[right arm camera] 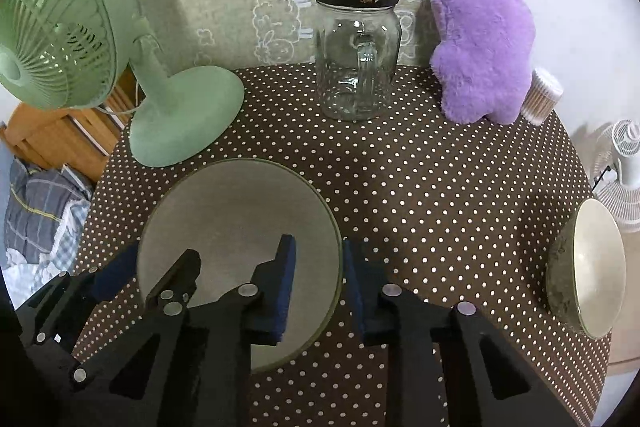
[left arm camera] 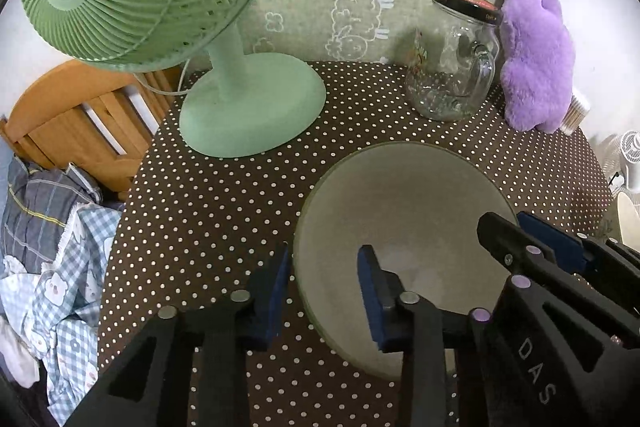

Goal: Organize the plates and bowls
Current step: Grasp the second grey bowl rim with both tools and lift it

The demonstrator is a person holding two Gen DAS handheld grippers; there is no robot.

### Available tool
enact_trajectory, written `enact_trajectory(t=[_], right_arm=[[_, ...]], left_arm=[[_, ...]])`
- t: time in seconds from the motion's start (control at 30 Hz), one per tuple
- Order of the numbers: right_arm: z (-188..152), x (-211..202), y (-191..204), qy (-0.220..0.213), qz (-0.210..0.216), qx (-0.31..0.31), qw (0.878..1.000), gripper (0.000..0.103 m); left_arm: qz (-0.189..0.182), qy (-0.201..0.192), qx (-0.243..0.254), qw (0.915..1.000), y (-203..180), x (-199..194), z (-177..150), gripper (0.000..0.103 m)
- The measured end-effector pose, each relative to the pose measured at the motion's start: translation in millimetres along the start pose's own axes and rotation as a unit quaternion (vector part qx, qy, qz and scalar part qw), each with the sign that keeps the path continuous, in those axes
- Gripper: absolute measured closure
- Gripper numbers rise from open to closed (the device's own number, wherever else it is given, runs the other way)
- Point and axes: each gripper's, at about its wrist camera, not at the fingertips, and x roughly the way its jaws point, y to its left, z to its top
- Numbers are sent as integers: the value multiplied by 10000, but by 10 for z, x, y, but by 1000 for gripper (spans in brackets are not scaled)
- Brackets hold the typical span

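Note:
A large pale grey-green bowl (left arm camera: 404,227) (right arm camera: 240,223) sits on the brown polka-dot table. My left gripper (left arm camera: 326,291) is open and straddles the bowl's left rim, one finger outside and one inside. My right gripper (right arm camera: 320,283) is open and straddles the bowl's right rim the same way. Each gripper also shows in the other wrist view, the right gripper (left arm camera: 532,247) and the left gripper (right arm camera: 144,279). A second, smaller cream bowl (right arm camera: 592,271) with a speckled outside stands at the table's right edge.
A green desk fan (left arm camera: 248,103) (right arm camera: 180,115) stands at the back left. A lidded glass jar mug (right arm camera: 356,55) (left arm camera: 456,67), a purple plush toy (right arm camera: 480,39) (left arm camera: 536,55) and a cotton swab tub (right arm camera: 540,95) stand at the back. A wooden chair (left arm camera: 80,123) and bedding (left arm camera: 52,251) lie left of the table.

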Motion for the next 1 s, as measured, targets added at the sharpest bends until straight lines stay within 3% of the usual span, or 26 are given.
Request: enact_trajectory(t=[0.17,0.5,1.0], right_arm=[[-4,13,-27,-31,-112,-2,9999,89],[-96,-100,-4,45,-198,-135,9997,89],[-547,-415,-51,231,-233,-114,9994,89]], left_arm=[[115,-40,66,9999,-20,5,9,80],[129,28,209,9997,-43,-119,-140,80],[69,175,305,9994,-56,-402,-632,80]])
